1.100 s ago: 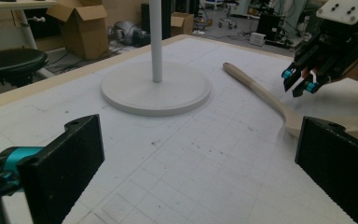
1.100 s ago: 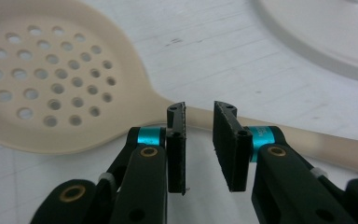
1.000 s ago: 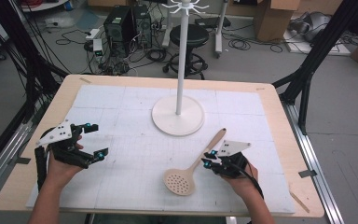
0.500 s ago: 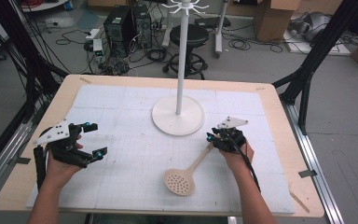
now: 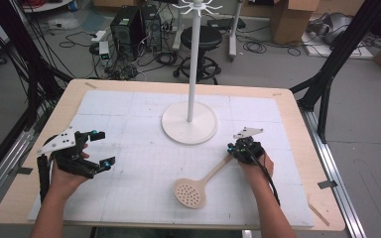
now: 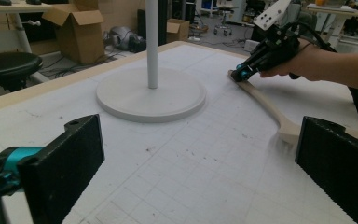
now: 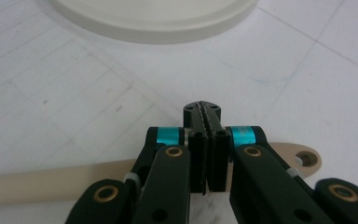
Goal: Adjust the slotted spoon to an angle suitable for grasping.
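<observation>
The slotted wooden spoon (image 5: pixel 198 183) still lies flat on the table mat, in front of the hook stand's base (image 5: pixel 189 129). The right gripper (image 5: pixel 234 148) has just clenched, jaws together above the handle end, nothing gripped; lifting remains. The left gripper (image 5: pixel 100 148) waits, jaws spread, well left of the stand.

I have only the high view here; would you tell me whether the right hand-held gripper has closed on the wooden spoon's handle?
Observer: No. In the right gripper view the right hand-held gripper has its pads pressed together with nothing between them; the spoon handle passes underneath.
Operator: Thank you. Does the handle end have a hanging hole?
Observer: Yes, the rounded end has a small hole through it.
Operator: And the left hand-held gripper?
Observer: The left gripper view shows the left hand-held gripper with jaws wide apart over bare mat.
</observation>
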